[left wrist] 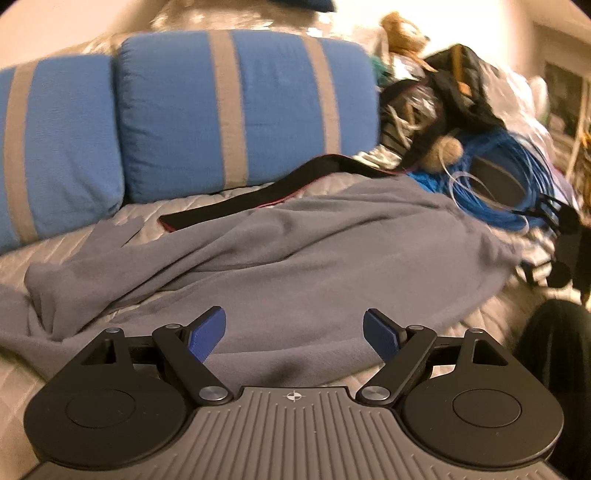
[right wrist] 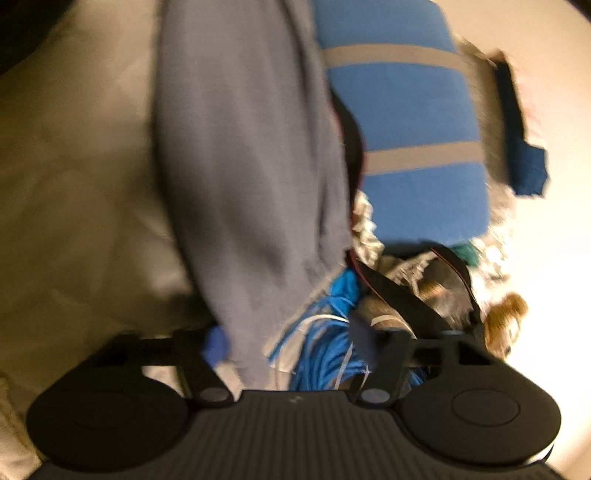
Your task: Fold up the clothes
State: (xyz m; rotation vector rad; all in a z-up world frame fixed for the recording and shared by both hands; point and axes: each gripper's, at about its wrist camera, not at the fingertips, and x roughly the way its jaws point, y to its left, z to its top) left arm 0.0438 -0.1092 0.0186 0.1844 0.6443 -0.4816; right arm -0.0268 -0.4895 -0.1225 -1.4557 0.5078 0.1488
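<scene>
A grey garment (left wrist: 295,240) lies crumpled across a pale quilted bed cover (left wrist: 22,266). My left gripper (left wrist: 293,334) hovers over its near edge, open, with the cloth spread below and between its blue pads (left wrist: 207,336). In the rolled, blurred right wrist view the same grey garment (right wrist: 243,166) runs from the top of the frame down into my right gripper (right wrist: 290,343). Its end sits between the fingers, against the left blue pad (right wrist: 216,345). The right pad (right wrist: 364,341) stands apart from the cloth, so the jaws are open around it.
Two blue pillows with grey stripes (left wrist: 236,110) lean behind the garment. A black strap with red edging (left wrist: 258,199) lies beyond it. A coil of blue cable (left wrist: 498,184), a black bag (left wrist: 454,92) and a stuffed toy (left wrist: 402,33) crowd the right side.
</scene>
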